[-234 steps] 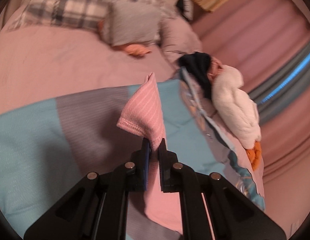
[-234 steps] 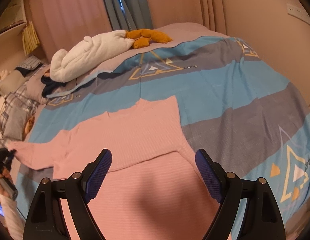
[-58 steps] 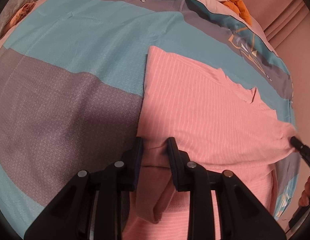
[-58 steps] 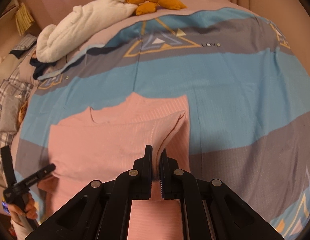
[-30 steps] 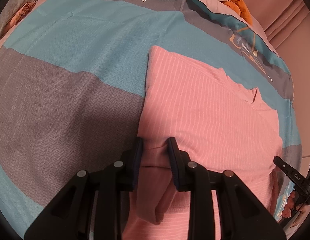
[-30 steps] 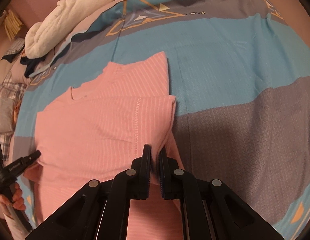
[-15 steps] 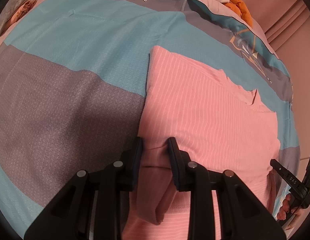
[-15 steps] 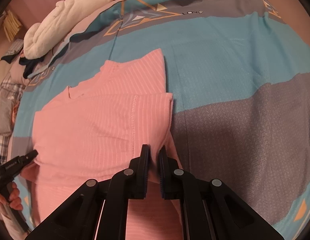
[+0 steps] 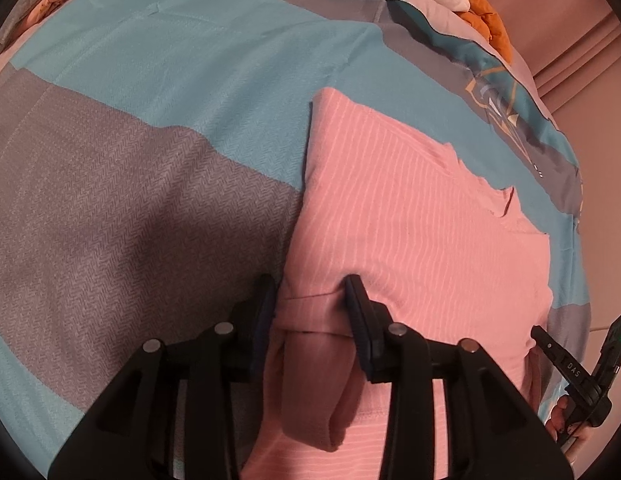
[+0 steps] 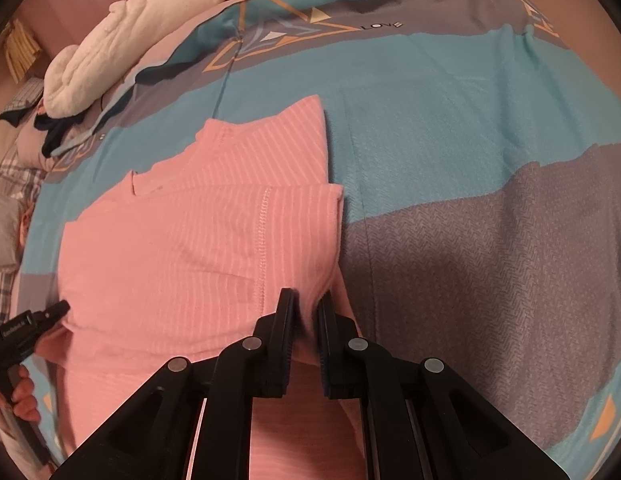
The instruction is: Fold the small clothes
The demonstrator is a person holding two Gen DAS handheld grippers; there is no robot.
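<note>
With both sleeves laid inward on the bed (image 10: 490,128), left tongs (image 9: 310,300), just widening, straddle the pink top (image 9: 410,220) loosely; right tongs (image 10: 306,308) pinch its edge.

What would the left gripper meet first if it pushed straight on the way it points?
The left gripper, its jaws just opening, straddles a bunched fold of the pink top. Going straight on, it would likely press into that top and the bedspread beneath.
</note>
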